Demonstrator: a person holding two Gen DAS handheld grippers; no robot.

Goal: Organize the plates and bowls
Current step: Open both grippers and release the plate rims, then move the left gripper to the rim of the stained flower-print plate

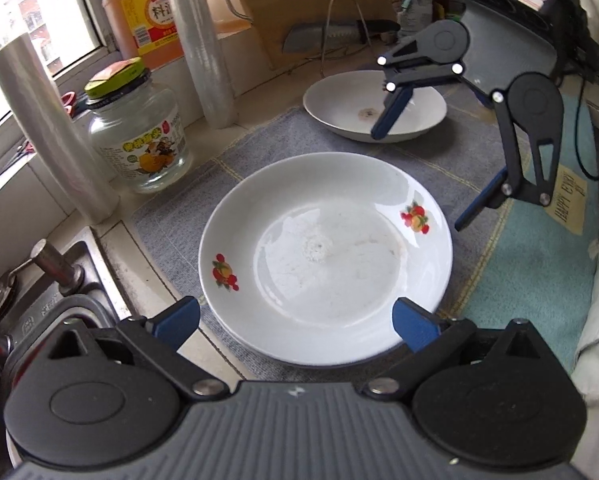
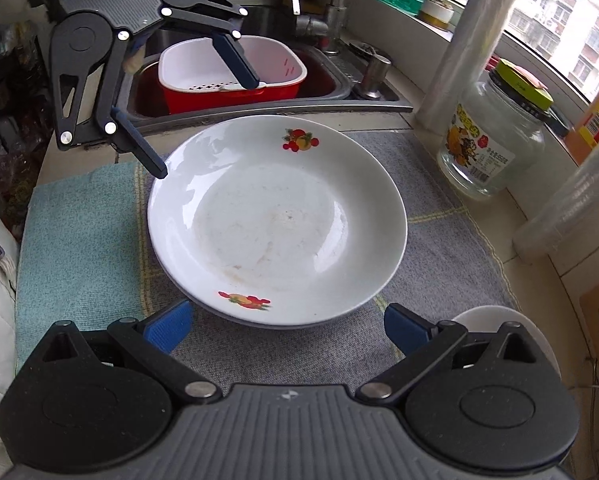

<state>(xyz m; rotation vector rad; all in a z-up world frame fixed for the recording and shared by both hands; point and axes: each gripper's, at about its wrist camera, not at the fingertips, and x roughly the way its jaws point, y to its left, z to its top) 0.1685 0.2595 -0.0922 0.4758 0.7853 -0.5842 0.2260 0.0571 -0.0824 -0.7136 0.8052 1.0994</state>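
Observation:
A white deep plate with fruit decals (image 1: 325, 256) (image 2: 277, 220) lies on a grey mat; a second rim shows just under it, so it seems stacked on another plate. A plain white bowl (image 1: 373, 106) sits further along the mat and peeks out behind my right gripper (image 2: 495, 320). My left gripper (image 1: 295, 322) (image 2: 206, 126) stands open at the plate's sink-side edge with nothing pressed between its pads. My right gripper (image 2: 287, 328) (image 1: 419, 178) is also open and empty, hovering between the plate and the bowl.
A sink (image 2: 339, 84) holds a red basin with a white colander (image 2: 231, 68). A glass jar (image 1: 139, 140) and cling-film rolls (image 1: 51, 136) stand along the window sill. A cutting board and knife (image 1: 323, 36) lean behind the bowl. A teal cloth (image 1: 539, 264) lies by a person's white sleeve.

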